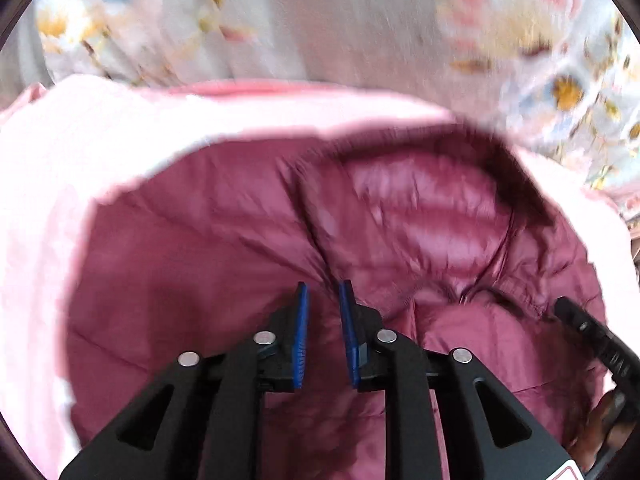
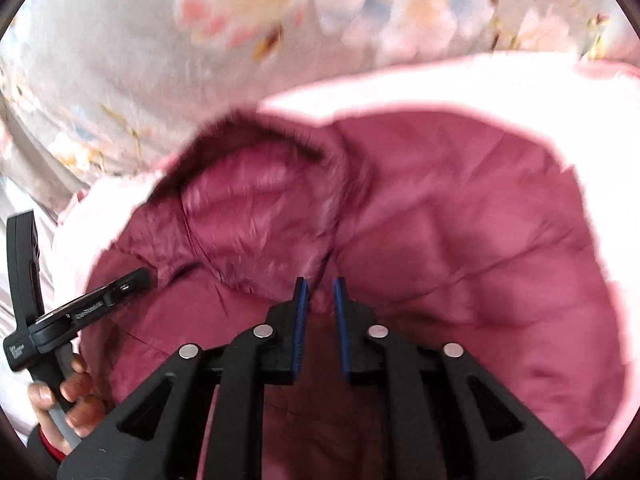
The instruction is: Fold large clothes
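Note:
A maroon quilted puffer jacket (image 1: pixel 224 248) with a hood (image 1: pixel 432 200) lies on a pale pink sheet; it also shows in the right wrist view (image 2: pixel 460 240), hood (image 2: pixel 256 208) to the left. My left gripper (image 1: pixel 323 292) has its blue pads a narrow gap apart with a fold of jacket fabric pinched between them. My right gripper (image 2: pixel 320 286) stands the same way, pads close on a ridge of jacket fabric near the hood. Each gripper shows at the edge of the other's view: the right gripper (image 1: pixel 592 344), the left gripper (image 2: pixel 104 296).
The pale pink sheet (image 1: pixel 48 200) surrounds the jacket on a floral bedcover (image 1: pixel 320 20), which also shows in the right wrist view (image 2: pixel 120 60). A hand (image 2: pixel 68 400) holds the left gripper's handle at lower left.

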`<move>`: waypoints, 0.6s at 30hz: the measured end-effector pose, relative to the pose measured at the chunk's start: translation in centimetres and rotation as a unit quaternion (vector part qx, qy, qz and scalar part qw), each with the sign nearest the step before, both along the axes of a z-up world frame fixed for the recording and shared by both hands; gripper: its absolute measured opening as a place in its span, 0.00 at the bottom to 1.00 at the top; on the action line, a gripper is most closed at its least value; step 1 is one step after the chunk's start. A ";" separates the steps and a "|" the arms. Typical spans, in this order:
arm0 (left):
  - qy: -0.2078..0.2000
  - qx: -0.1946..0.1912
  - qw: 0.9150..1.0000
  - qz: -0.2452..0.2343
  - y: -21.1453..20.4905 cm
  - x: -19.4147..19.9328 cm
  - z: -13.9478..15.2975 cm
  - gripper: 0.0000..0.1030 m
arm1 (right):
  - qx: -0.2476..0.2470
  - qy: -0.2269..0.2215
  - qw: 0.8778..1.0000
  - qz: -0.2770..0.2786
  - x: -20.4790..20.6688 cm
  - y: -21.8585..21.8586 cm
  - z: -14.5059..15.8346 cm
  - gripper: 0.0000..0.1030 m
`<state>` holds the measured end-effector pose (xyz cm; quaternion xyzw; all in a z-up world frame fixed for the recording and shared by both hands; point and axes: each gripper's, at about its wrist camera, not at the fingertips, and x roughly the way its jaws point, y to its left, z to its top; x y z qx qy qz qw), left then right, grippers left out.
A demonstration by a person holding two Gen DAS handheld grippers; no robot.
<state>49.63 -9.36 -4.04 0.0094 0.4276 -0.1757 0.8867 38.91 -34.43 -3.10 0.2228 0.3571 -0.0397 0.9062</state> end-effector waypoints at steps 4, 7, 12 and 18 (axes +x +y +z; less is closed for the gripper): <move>-0.042 -0.003 0.999 0.030 -0.2 2.9 5.1 0.19 | -0.037 -0.028 0.999 -0.024 2.7 -1.1 3.9 0.14; -0.024 -0.025 0.998 0.045 -1.9 6.0 6.7 0.20 | -0.034 -0.048 0.997 -0.041 5.8 -1.4 5.5 0.14; 0.020 -0.020 0.998 0.057 -5.2 9.3 4.8 0.20 | -0.013 -0.030 0.998 -0.049 10.5 -1.3 3.6 0.14; 0.063 0.009 0.997 0.044 -5.7 9.4 0.0 0.20 | -0.026 0.009 1.000 -0.013 11.0 0.4 -0.3 0.14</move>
